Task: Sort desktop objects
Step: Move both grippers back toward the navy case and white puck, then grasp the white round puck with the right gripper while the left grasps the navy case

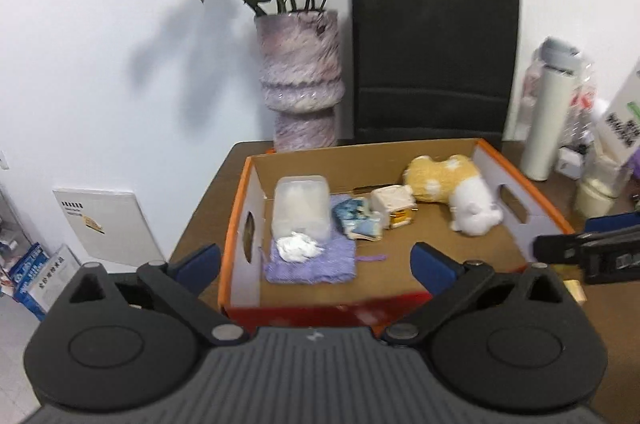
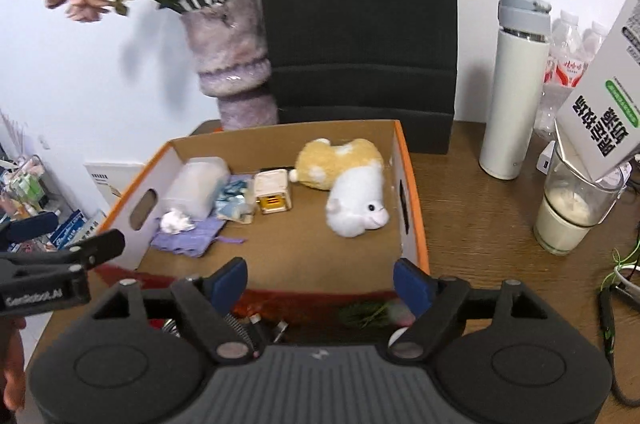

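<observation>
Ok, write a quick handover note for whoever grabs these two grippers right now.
Left gripper: open, nothing between its fingers.
Right gripper: open, also holding nothing.
Both hover at the near edge of the cardboard box.
In the box: plush toy, clear plastic container, purple cloth with a crumpled tissue on it, small beige cube, blue packet.
Still out on the desk: white flask, glass of milk. Whether these belong in the box is unclear.

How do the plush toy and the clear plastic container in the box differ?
The plush toy is soft, yellow and white, lying on its side by the box's right wall; the clear plastic container is rigid, translucent, near the left wall, partly on a purple cloth. Both rest inside the cardboard box, ungripped.
</observation>
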The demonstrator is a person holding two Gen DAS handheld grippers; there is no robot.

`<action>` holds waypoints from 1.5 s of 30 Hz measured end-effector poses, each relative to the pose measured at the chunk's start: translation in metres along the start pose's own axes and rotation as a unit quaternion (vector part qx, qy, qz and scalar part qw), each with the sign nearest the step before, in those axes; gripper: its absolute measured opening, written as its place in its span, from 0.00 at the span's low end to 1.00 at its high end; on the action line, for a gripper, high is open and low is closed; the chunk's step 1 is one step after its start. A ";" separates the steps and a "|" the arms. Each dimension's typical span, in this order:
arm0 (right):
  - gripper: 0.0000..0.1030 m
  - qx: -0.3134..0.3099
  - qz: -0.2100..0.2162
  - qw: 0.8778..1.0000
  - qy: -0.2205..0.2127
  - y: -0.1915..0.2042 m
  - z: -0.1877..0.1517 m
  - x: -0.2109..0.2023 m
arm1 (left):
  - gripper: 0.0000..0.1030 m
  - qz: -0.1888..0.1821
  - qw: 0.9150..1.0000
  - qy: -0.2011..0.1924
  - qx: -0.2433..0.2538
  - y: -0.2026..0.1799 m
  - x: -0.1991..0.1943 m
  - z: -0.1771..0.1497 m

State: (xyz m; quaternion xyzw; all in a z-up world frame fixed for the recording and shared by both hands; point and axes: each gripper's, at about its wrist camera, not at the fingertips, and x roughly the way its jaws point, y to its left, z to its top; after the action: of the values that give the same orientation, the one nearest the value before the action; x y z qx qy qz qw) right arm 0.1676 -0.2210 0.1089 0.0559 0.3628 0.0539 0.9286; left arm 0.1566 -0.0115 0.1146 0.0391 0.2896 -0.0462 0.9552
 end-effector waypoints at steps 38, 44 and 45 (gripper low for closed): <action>0.60 -0.002 0.013 0.996 -0.085 -0.018 -0.202 -0.109 | 0.88 -0.060 0.998 -0.035 -0.014 -0.044 -0.115 -0.174; 0.46 0.011 0.001 0.998 -0.057 -0.031 -0.183 -0.077 | 0.78 -0.099 0.995 -0.009 0.032 -0.053 -0.072 -0.148; 0.47 0.012 0.004 0.998 -0.053 -0.031 -0.180 -0.073 | 0.79 -0.107 0.994 -0.004 0.037 -0.055 -0.066 -0.145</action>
State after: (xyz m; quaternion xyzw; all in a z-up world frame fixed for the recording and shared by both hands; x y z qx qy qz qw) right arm -0.0058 -0.2502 0.0217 0.0715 0.3130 0.0505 0.9457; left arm 0.0161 -0.0474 0.0285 0.0430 0.2861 -0.1592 0.9439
